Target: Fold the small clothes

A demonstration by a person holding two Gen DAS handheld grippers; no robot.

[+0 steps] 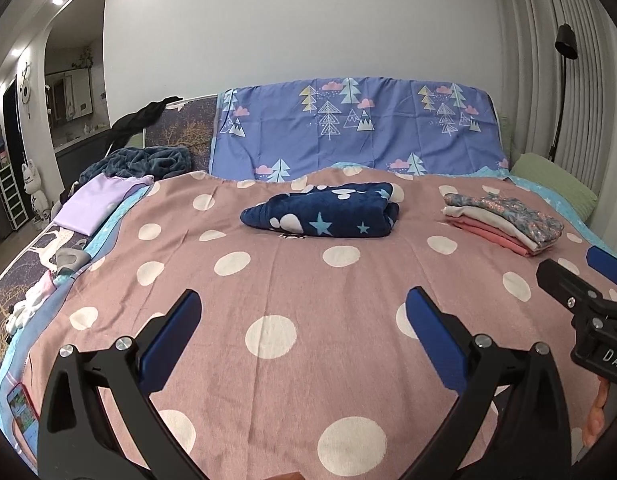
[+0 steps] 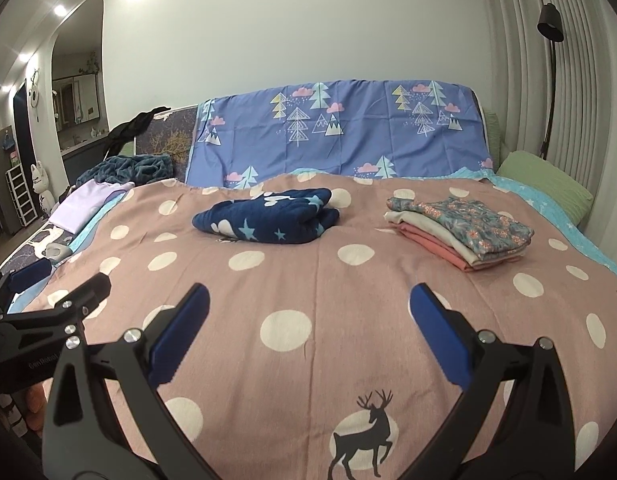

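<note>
Bed fills both views, covered by a pink polka-dot spread (image 1: 308, 280) with cream dots. Behind it a blue sheet with a tree print (image 1: 356, 128) drapes over the headboard; plain white wall above, ribbed curtain (image 1: 548, 60) at right, black floor lamp (image 1: 566, 42) in front of it. Arched doorway (image 1: 74, 68) at left opens to another room. Green pillow (image 1: 552, 180) at the bed's right edge; lilac cloth (image 1: 96, 204) and dark teal blanket (image 1: 148, 160) at far left.

Task items: navy star-print garment (image 1: 324, 210), folded into a bundle, lies mid-bed. Well to its right, a stack of folded clothes (image 1: 504, 220), floral piece on top, cream then coral below.

Left gripper (image 1: 304, 316) is low over the near spread, blue-padded jaws spread wide, nothing between them. Right gripper (image 2: 308, 312) is the same: jaws apart, empty, over the spread.

Writing: "DAS" partly readable on the right gripper's body at the left view's right edge; "GenRobot", partly cut off, on the left gripper in the right view.

Only the right view shows a black deer print (image 2: 364, 436) on the spread near the camera. Only the left view shows a phone (image 1: 24, 416) at the bed's near-left edge.
</note>
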